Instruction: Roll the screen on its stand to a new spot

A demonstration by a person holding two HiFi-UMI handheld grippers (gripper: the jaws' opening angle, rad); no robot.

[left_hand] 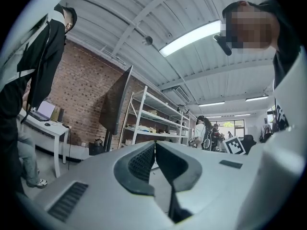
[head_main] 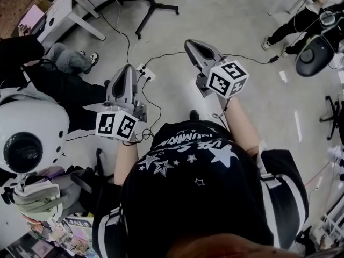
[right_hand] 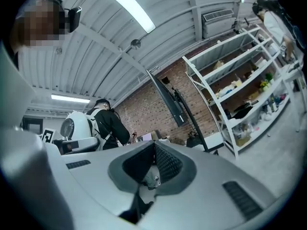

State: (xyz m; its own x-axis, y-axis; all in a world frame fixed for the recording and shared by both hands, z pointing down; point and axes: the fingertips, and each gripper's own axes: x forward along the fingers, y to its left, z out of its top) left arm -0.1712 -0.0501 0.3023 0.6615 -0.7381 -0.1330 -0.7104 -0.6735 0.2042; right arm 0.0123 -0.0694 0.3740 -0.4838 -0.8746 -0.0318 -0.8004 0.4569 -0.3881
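The dark flat screen (left_hand: 116,102) hangs on a black pole stand in front of a brick wall, some way ahead of both grippers. The right gripper view shows the screen (right_hand: 169,102) edge-on, tilted, with its pole (right_hand: 192,121) behind it. In the head view the stand's black wheeled legs (head_main: 153,5) spread on the grey floor at the top. My left gripper (head_main: 128,69) and right gripper (head_main: 190,43) are held out in front of the person's chest, apart from the stand. Each has its jaws together with nothing between them, seen at the left gripper (left_hand: 155,143) and the right gripper (right_hand: 154,143).
A white desk (head_main: 65,8) stands left of the stand, and a person (head_main: 70,59) sits by it. A power strip (head_main: 145,72) and cables lie on the floor ahead. A white robot head (head_main: 28,138) is at the left. White shelving (left_hand: 156,116) lines the wall.
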